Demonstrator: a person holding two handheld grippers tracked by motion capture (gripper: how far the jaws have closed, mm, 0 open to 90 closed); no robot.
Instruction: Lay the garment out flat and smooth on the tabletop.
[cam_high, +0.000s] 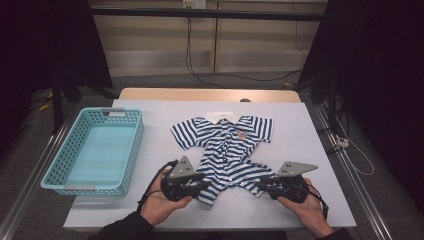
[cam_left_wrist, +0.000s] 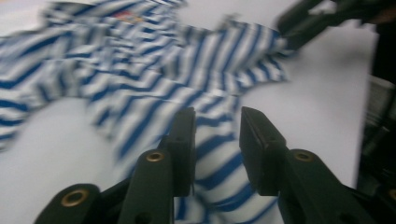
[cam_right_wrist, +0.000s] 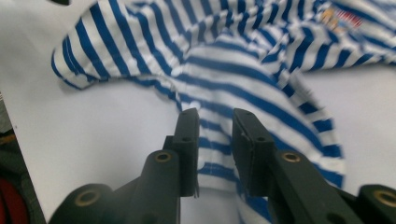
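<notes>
Two grippers, left (cam_high: 200, 186) and right (cam_high: 264, 185), narrowly parted over the striped shirt's (cam_high: 227, 145) near hem, mid-fold; next, likely clamp and lift far.

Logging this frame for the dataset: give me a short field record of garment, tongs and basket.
garment: blue-and-white striped shirt, spread on the white table cover, collar at the far side
left tongs: at the lower hem, fabric between the jaws, a gap still showing
right tongs: at the other lower hem corner, fabric between the jaws
basket: turquoise, left of the shirt, nothing in it
</notes>
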